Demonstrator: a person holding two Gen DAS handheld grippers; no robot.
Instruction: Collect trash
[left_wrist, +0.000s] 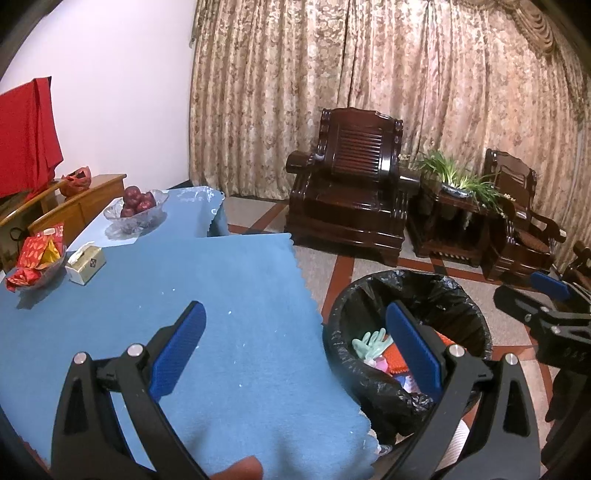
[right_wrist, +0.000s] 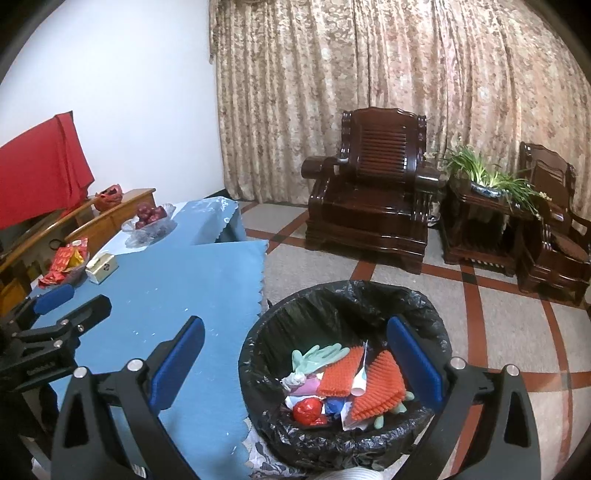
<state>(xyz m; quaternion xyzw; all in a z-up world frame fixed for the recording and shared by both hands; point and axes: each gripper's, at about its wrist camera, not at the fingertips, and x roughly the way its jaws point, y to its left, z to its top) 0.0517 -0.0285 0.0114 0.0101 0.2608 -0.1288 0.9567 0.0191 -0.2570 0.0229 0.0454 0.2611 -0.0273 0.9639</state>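
Observation:
A bin with a black liner (right_wrist: 343, 295) stands on the floor beside the table; it also shows in the left wrist view (left_wrist: 410, 288). Inside lie green gloves (right_wrist: 317, 356), orange ridged pieces (right_wrist: 376, 387), a red crumpled wrapper (right_wrist: 306, 408) and paper scraps. My right gripper (right_wrist: 295, 360) is open and empty above the bin's near rim. My left gripper (left_wrist: 295, 345) is open and empty over the edge of the blue tablecloth (left_wrist: 221, 295). Small white crumbs dot the cloth.
On the table stand a tissue box (left_wrist: 85, 264), a dish of red packets (left_wrist: 35, 260) and a glass bowl of red fruit (left_wrist: 136, 206). Dark wooden armchairs (left_wrist: 351, 184) and a plant stand (left_wrist: 454, 206) line the curtain. A wooden cabinet (left_wrist: 85, 199) is at left.

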